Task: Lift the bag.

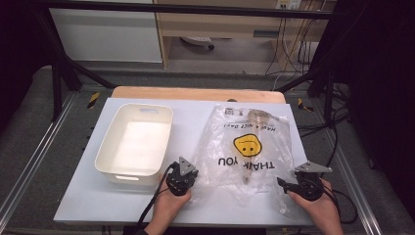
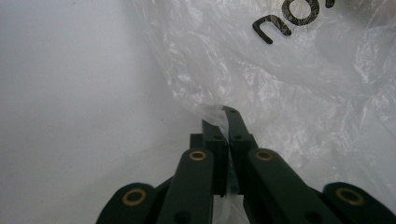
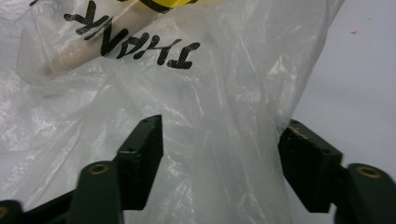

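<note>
High view first, from my seat at the remote station: I see a white plastic tub sitting on the left half of the white table, empty and upright. Just right of its near corner is my left gripper, held in the person's left hand. In the left gripper view its jaws are pressed together on a thin fold at the near-left edge of the clear plastic bag, so it is pinching the film. The bag lies flat on the right half of the table, printed with a yellow smiley face and "THANK YOU" lettering, and a pale wooden stick-like object lies inside it, running near to far. At the bag's near-right corner is my right gripper, in the right hand. In the right gripper view its jaws stand wide apart with bag film between them, not clamped.
</note>
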A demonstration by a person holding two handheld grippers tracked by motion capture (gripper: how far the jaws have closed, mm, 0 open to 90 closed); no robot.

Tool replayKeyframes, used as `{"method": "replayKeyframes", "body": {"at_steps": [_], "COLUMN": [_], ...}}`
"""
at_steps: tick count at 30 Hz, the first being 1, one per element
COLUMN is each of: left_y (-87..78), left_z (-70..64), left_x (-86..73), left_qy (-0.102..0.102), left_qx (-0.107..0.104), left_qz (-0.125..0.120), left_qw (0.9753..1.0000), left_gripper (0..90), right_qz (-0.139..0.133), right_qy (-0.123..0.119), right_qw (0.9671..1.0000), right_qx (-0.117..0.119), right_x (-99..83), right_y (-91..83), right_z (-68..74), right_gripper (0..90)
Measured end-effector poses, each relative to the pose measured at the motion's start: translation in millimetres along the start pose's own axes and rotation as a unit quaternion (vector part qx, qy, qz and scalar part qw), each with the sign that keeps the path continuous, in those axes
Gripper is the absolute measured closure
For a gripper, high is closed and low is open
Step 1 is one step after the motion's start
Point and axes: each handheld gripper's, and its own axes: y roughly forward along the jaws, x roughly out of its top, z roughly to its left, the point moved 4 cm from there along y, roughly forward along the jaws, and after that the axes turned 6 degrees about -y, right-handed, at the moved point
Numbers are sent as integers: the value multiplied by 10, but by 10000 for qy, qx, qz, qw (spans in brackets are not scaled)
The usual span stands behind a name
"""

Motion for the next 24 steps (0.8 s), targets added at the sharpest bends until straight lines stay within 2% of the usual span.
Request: {"method": "replayKeyframes", "body": {"at_steps": [4, 9, 12, 16, 19, 24], "left_y": [2, 0, 0, 0, -1, 0], "left_z": [-4, -2, -1, 0, 0, 1], "left_x": [0, -1, -1, -1, -1, -1], "left_qy": [6, 10, 6, -3, -3, -9], "left_qx": [13, 9, 6, 0, -1, -11], "left_qz": [-11, -3, -4, -3, -3, -4], "left_qw": [10000, 10000, 10000, 10000, 10000, 10000], "left_gripper": [900, 900, 900, 900, 900, 900], "right_qz": [-8, 124, 105, 108, 92, 47], "right_qy": [40, 61, 87, -58, -228, -390], "right_qw": [10000, 9999, 9999, 9998, 9995, 9987], "right_qx": [9, 86, 88, 129, 202, 338], "right_x": [-101, -271, -329, -324, -298, -260], "right_y": [-64, -69, -62, -57, -53, -65], "right_z": [-2, 29, 47, 126, 189, 253], "right_gripper": [228, 170, 154, 162, 264, 543]}}
